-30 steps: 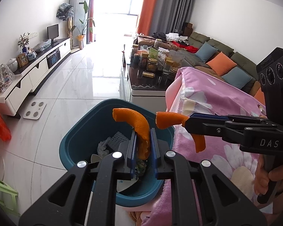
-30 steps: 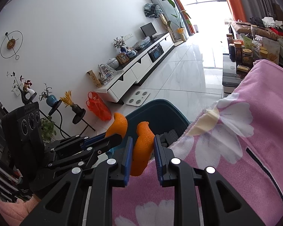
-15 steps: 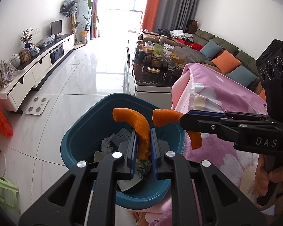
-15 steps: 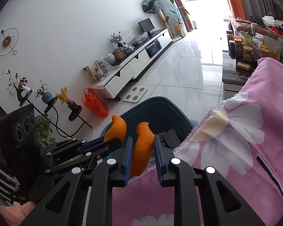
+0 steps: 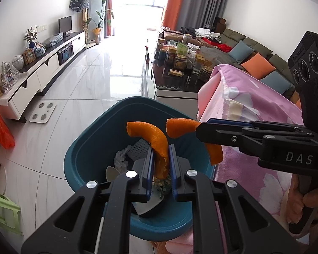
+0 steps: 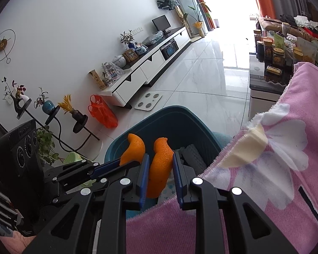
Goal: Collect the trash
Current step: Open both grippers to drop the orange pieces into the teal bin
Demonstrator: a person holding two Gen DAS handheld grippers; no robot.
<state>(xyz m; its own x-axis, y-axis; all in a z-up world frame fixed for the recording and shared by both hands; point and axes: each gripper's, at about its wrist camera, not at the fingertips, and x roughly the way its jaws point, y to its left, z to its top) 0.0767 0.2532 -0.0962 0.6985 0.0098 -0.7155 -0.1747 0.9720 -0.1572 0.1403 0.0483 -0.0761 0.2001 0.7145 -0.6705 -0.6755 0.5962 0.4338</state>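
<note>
My left gripper (image 5: 161,155) is shut on a curved orange peel (image 5: 150,134) and hangs over the teal trash bin (image 5: 84,148). Crumpled paper and a grey mesh piece lie in the bin. My right gripper (image 5: 198,128) comes in from the right, shut on a second orange peel (image 5: 180,126) above the bin's right rim. In the right wrist view, the right gripper (image 6: 160,162) clamps its peel (image 6: 161,163) at the edge of the bin (image 6: 180,118). The left gripper (image 6: 132,164) and its peel (image 6: 134,148) are just to its left.
A pink floral blanket (image 5: 254,105) covers the surface right of the bin. Beyond stand a coffee table with jars (image 5: 180,67) and a sofa (image 5: 254,48). On the floor lie a white scale (image 5: 42,115), an orange bag (image 5: 0,131) and a green stool (image 5: 2,209).
Both grippers have drifted forward and a little down, so they hang further over the bin. Each still holds its peel.
</note>
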